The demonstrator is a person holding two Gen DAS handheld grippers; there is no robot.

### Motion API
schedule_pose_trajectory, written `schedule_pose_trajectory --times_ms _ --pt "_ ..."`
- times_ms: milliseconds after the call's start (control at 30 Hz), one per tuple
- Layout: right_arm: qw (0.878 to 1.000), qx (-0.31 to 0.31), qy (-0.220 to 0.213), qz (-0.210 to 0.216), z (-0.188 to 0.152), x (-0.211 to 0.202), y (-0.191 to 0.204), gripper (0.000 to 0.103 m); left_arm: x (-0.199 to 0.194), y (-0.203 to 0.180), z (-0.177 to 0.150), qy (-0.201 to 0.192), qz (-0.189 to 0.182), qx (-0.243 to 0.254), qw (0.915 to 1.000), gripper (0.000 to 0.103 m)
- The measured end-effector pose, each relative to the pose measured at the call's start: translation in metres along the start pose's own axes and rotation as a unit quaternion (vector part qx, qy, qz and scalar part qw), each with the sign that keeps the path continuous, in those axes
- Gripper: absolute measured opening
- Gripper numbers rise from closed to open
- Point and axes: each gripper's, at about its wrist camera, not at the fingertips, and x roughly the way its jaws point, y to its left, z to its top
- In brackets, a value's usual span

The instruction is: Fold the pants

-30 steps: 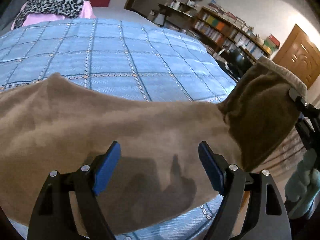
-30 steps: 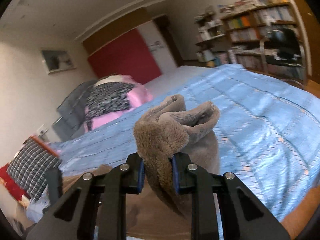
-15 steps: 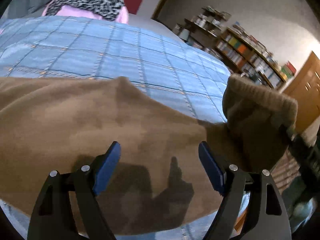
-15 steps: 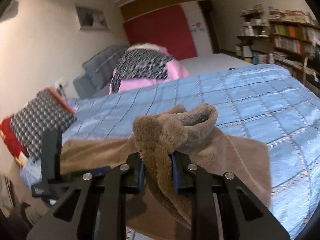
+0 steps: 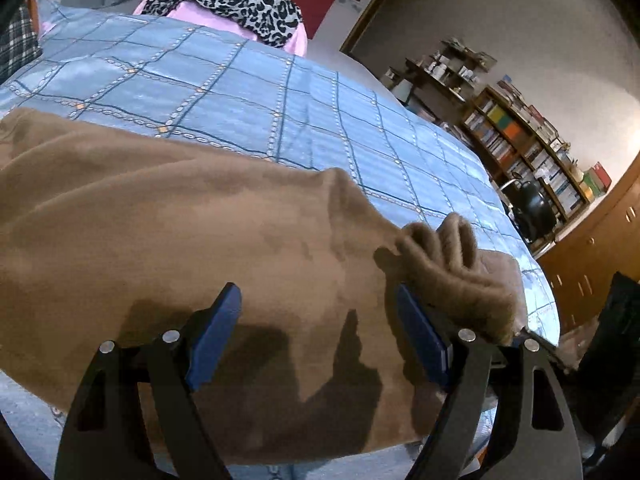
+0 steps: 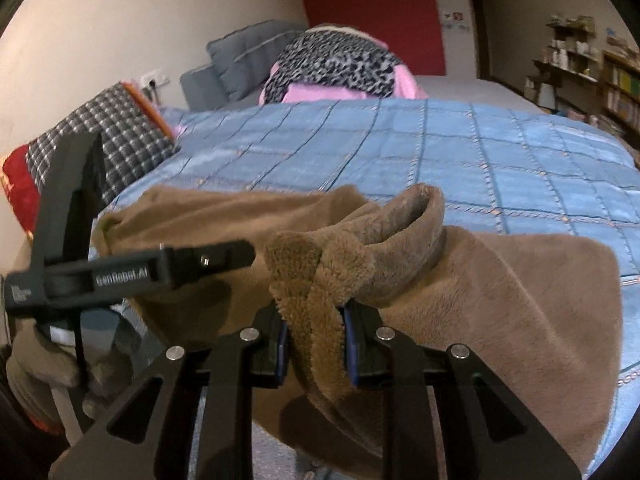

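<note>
Partway through, by the look of it: the brown fleece pants (image 5: 168,240) lie spread flat across the near edge of the blue quilted bedspread (image 5: 248,104), and one fuzzy end of them is bunched up and carried over the flat part, which I judge to be a fold in progress and not yet laid down. No finished, squared-off bundle shows in either view, so the end has yet to be set down and smoothed, and probably at least one more fold is to come. How much of the garment hangs over the bed edge cannot be told.

Clamped on that raised end is the right gripper (image 6: 314,346). Its blue pads (image 6: 283,344) pinch a thick doubled wad of the fleece, which curls up and over in front of the jaws and also droops below them.

By contrast, the left gripper (image 5: 318,336) stands wide apart, with its blue pads (image 5: 214,336) poised above the flat brown cloth and nothing between them. Its shadow falls on the fabric beneath, and whether the finger tips brush the nap cannot be told. In the right wrist view it sits just beside the lifted wad, on the side of the checked cushion (image 6: 116,136).
</note>
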Motion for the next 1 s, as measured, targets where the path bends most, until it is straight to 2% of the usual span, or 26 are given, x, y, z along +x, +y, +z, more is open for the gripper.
schedule_pose_trajectory --times_ms 133,300,467,533,633,833,1000 --pt "1.000 -0.008 0.020 0.009 -0.009 0.013 0.008 0.021 -0.005 0.008 0.002 -0.009 0.010 -0.004 0.9999 0.081" --pt "0.999 -0.015 0.025 0.014 -0.012 0.019 0.012 0.022 -0.011 0.015 0.002 -0.016 0.017 -0.014 0.9996 0.081" --pt "0.998 -0.013 0.048 0.034 -0.019 0.031 0.009 0.033 -0.013 0.013 0.002 -0.015 0.020 -0.013 0.9996 0.081" --pt "0.997 -0.014 0.052 0.056 -0.022 0.030 0.010 0.048 -0.015 0.011 0.002 -0.016 0.020 -0.011 0.9996 0.081" --pt "0.994 -0.019 0.061 0.089 -0.026 0.028 0.015 0.057 -0.017 0.005 0.004 -0.017 0.016 -0.008 0.9997 0.081" --pt "0.989 0.000 0.066 0.131 -0.032 0.016 0.007 0.056 -0.025 -0.020 0.011 -0.026 -0.003 0.011 0.9996 0.082" --pt "0.987 0.013 0.068 0.148 -0.037 0.011 -0.001 0.056 -0.016 -0.060 0.013 -0.011 -0.041 0.041 0.9983 0.086"
